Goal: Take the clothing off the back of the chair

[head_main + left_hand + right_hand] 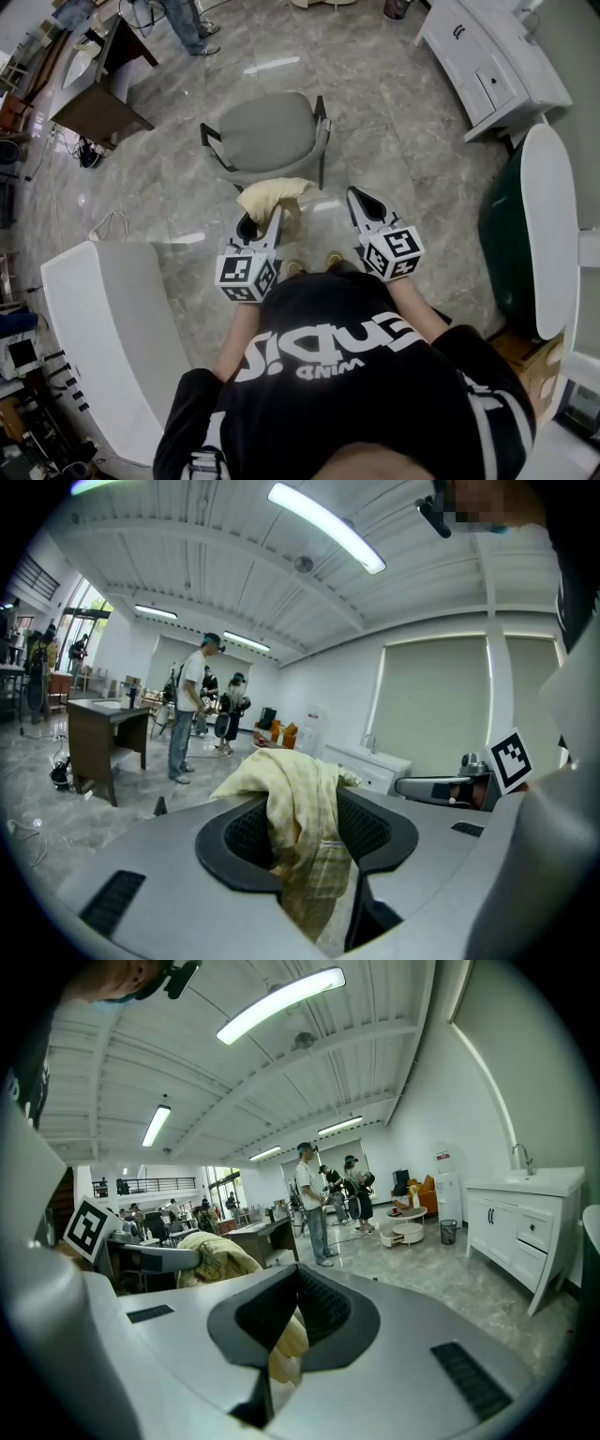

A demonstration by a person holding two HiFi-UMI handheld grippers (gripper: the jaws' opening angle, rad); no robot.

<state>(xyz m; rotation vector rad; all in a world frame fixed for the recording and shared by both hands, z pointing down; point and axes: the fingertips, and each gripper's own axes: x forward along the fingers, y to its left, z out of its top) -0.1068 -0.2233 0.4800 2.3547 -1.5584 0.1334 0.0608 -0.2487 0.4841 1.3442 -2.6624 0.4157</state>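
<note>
A pale yellow piece of clothing hangs bunched just in front of the near edge of the grey chair; I cannot tell whether it still touches the chair. My left gripper is shut on it. In the left gripper view the cloth drapes over and down between the black pads. My right gripper is beside it on the right, shut with nothing held. In the right gripper view the clothing shows to the left, and a fold of it shows beyond the closed jaws.
A white cabinet stands at the back right. A white tabletop is at the near left and a dark desk at the back left. A person stands beyond the chair. A dark green object is on the right.
</note>
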